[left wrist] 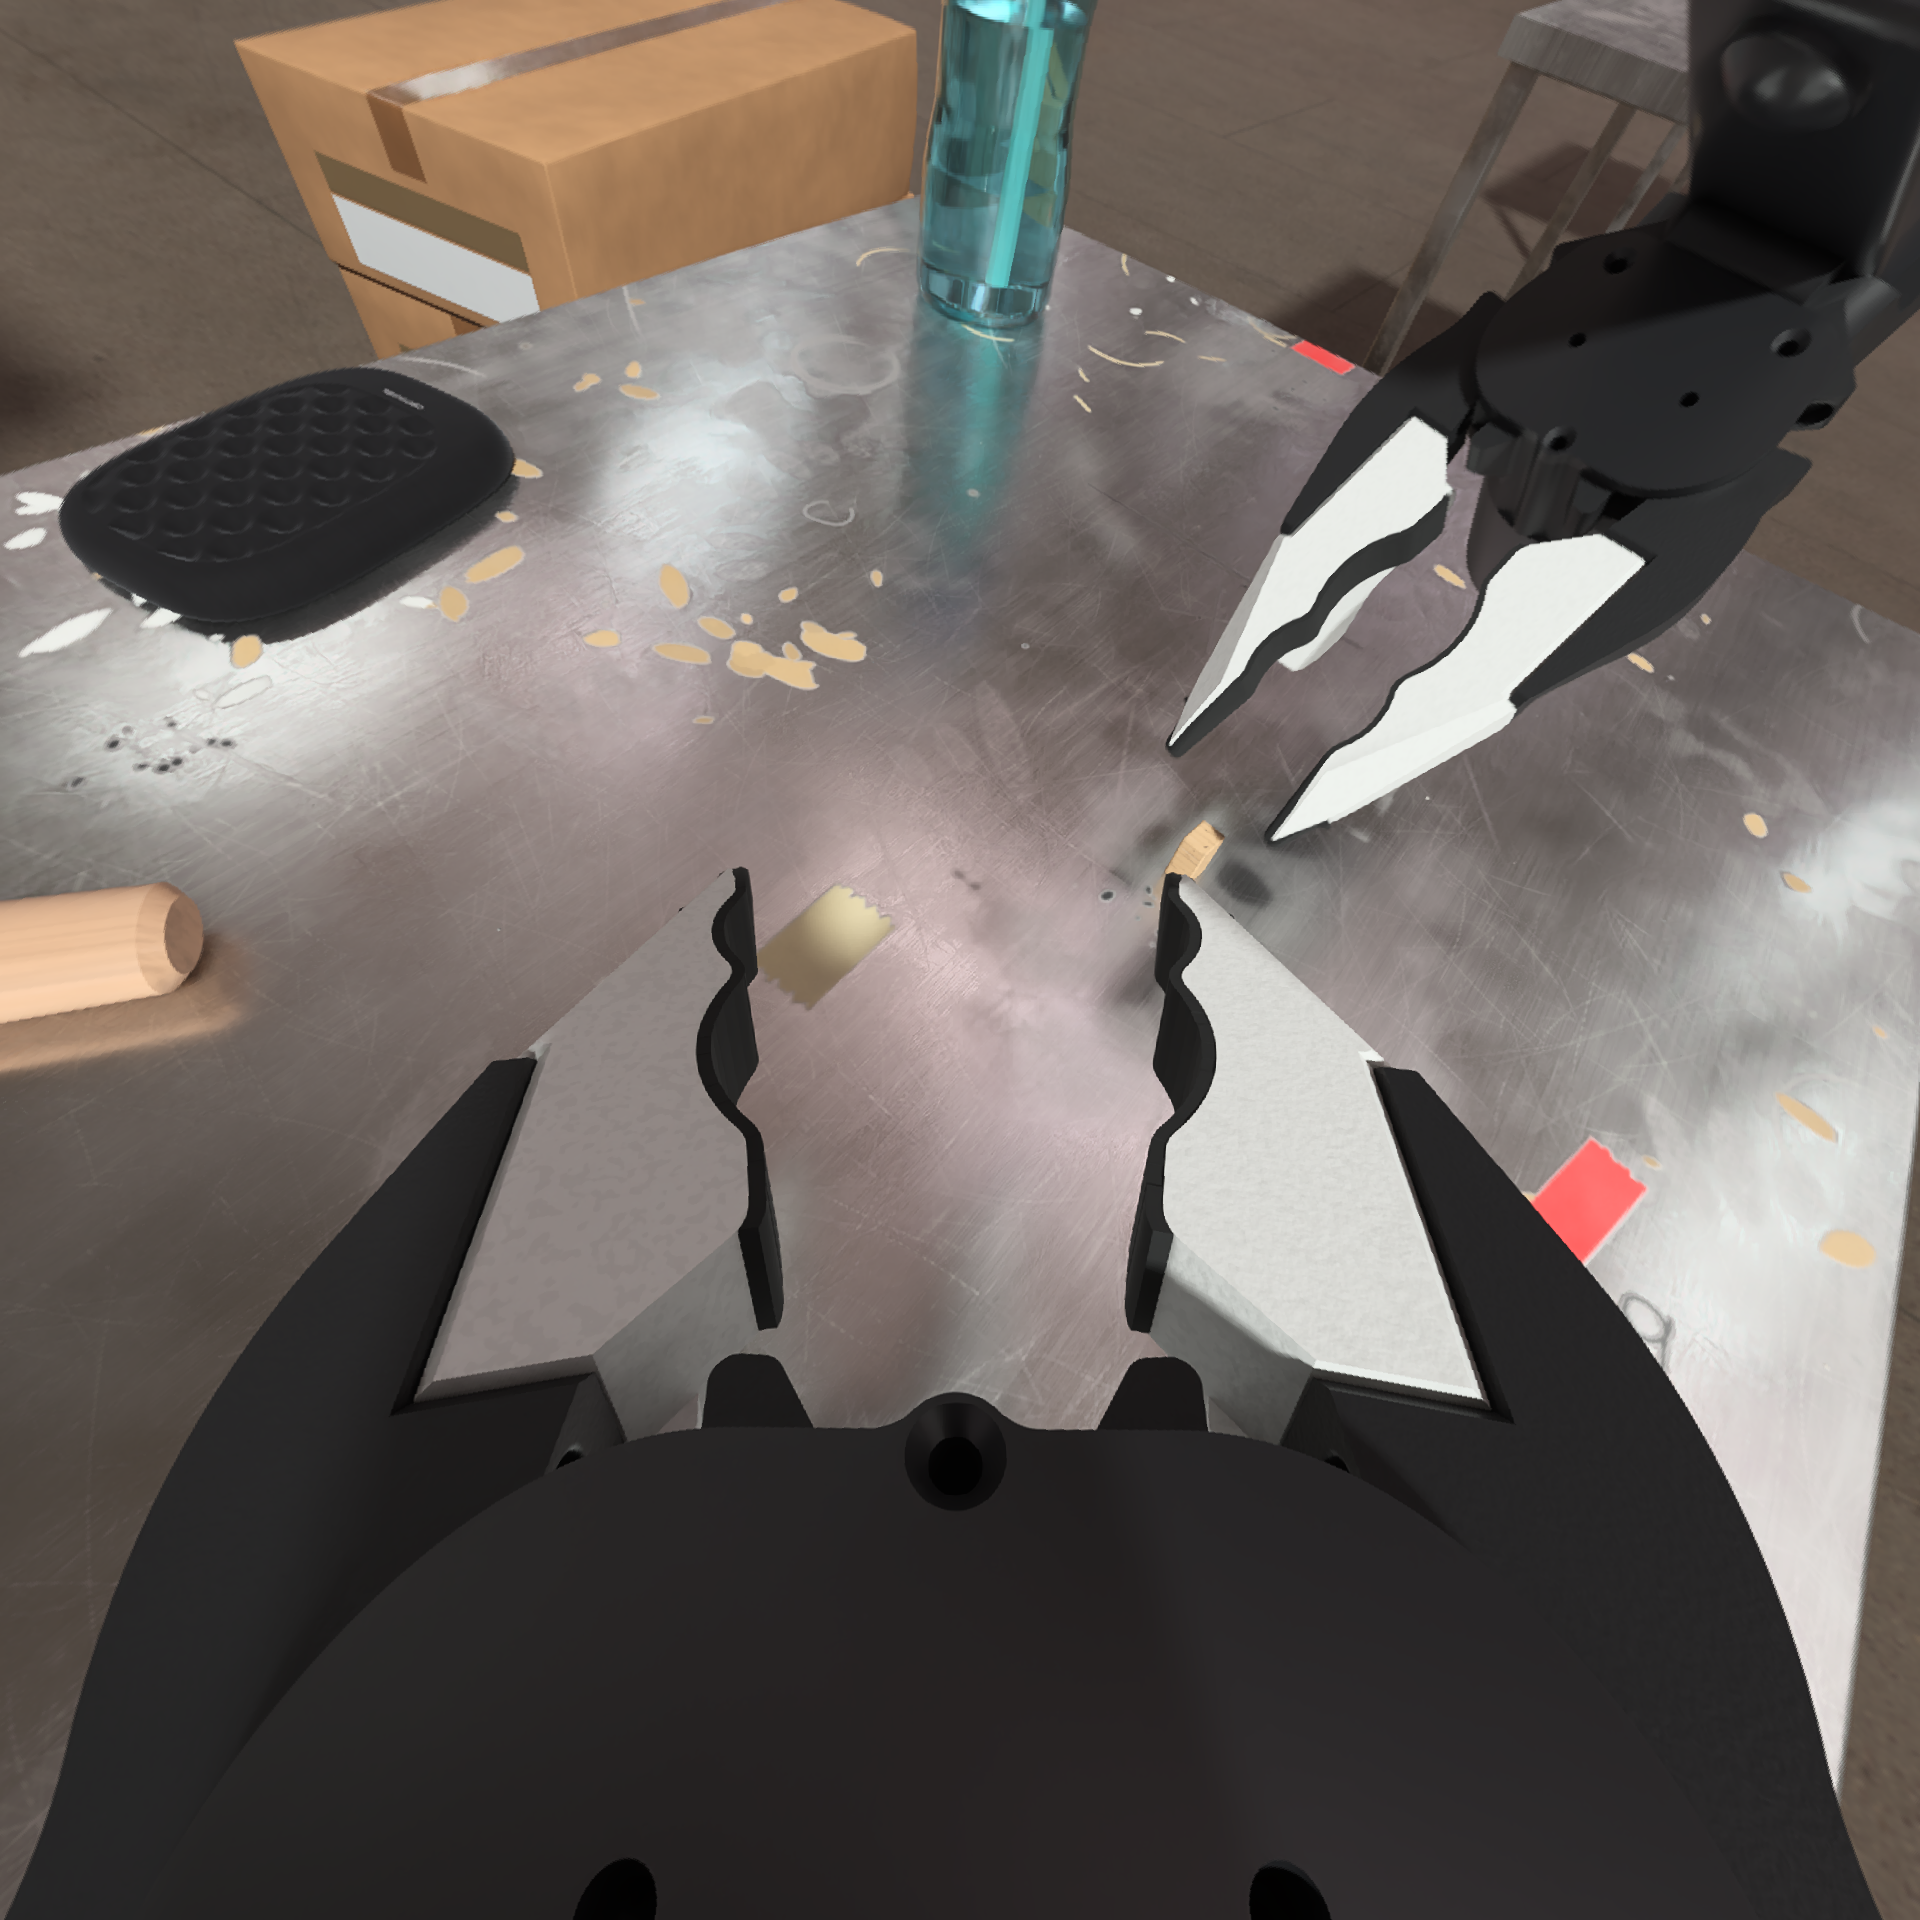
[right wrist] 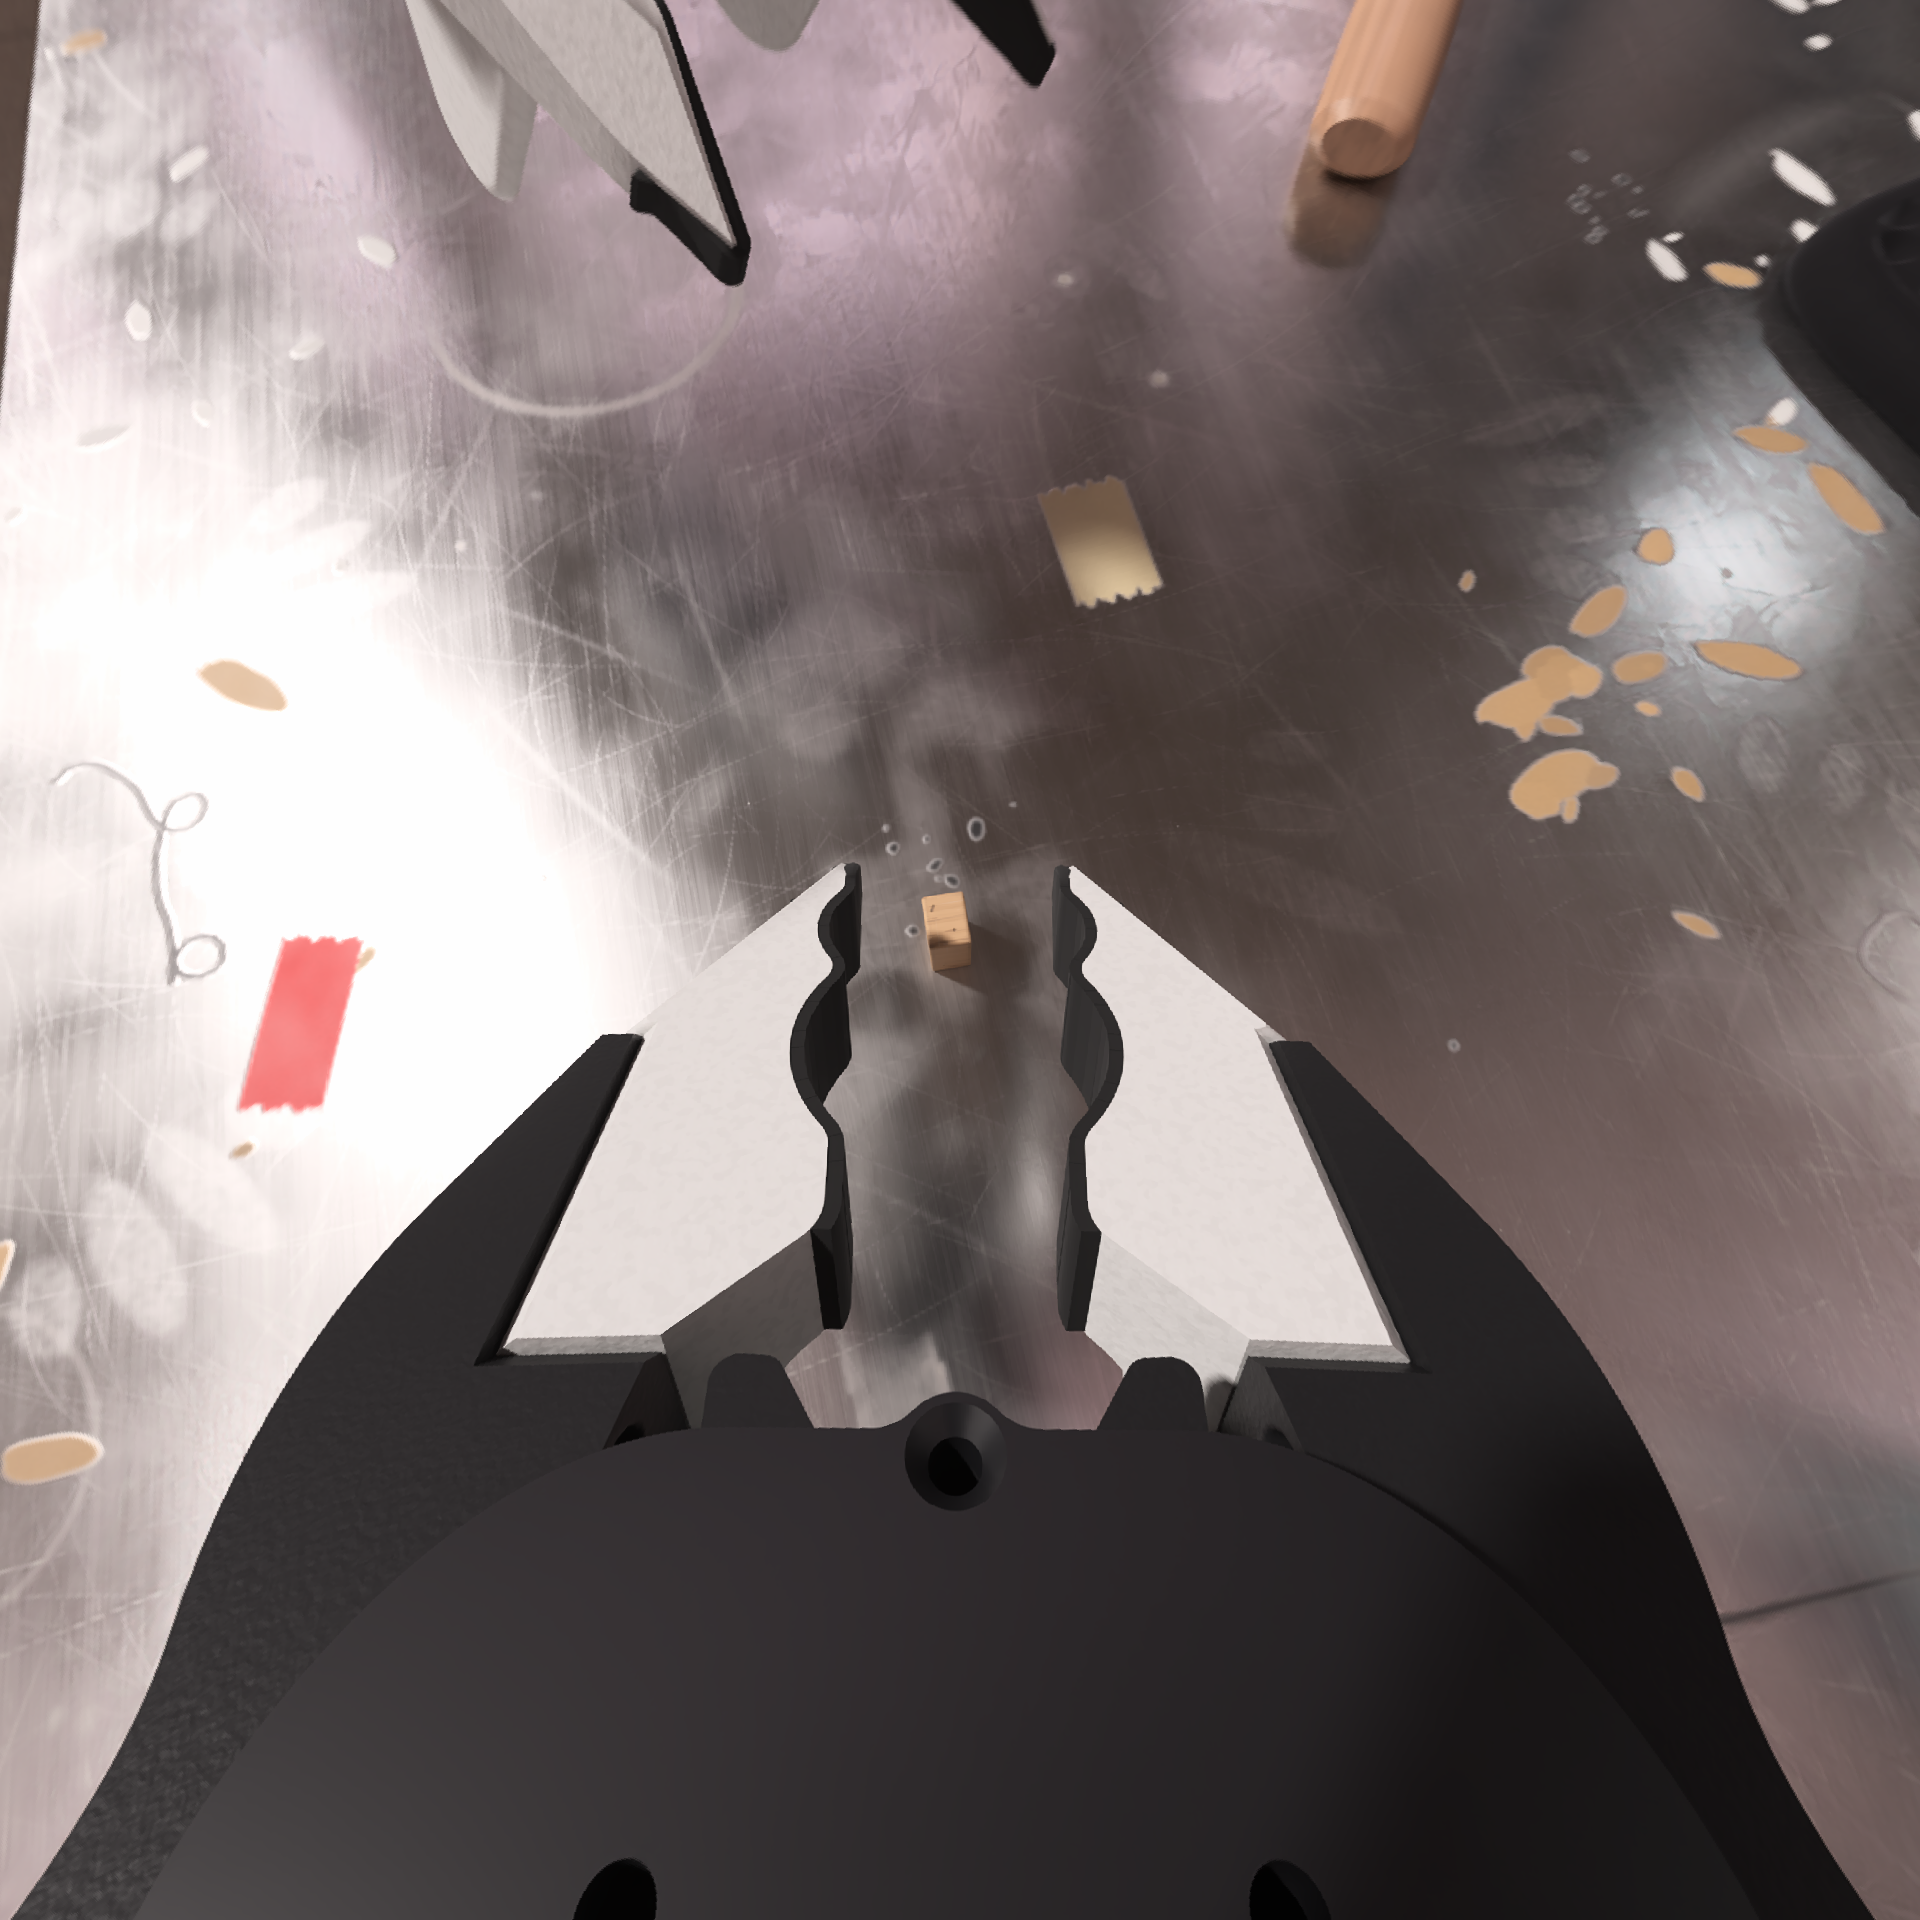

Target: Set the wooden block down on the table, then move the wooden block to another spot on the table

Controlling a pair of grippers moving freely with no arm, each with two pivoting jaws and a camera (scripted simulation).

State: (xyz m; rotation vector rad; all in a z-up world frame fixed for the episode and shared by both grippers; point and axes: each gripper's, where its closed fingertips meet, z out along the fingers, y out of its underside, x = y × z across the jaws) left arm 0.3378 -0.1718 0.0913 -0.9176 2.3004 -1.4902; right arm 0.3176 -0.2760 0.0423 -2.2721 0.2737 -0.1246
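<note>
we see the wooden block (right wrist: 947, 932), a very small tan cube, resting on the scratched metal table (right wrist: 727, 644). in the right wrist view it lies in line with the gap of the right gripper (right wrist: 956, 873), just past the tips, and neither finger touches it. that gripper's jaws stand apart with nothing between them. in the left wrist view we find the same block (left wrist: 1195, 852) just beyond the tip of the left gripper's right-hand finger, with the right gripper (left wrist: 1221, 795) slanting down toward it from the upper right, its tips close above the table and near the block but apart from it.

the left gripper (left wrist: 956, 883) is spread wide and holds nothing; only bare table shows between its fingers. a strip of beige tape (left wrist: 824, 943) lies flat beside its left-hand finger.

farther off we note a wooden dowel (left wrist: 94, 951) lying on its side at the left edge, a black textured pad (left wrist: 281, 494) beyond it, a clear blue bottle (left wrist: 997, 156) standing upright at the far side of the table, and a cardboard box (left wrist: 582, 156) behind the table. a red tape strip (right wrist: 299, 1023) is stuck to the table to the left of the right gripper.
</note>
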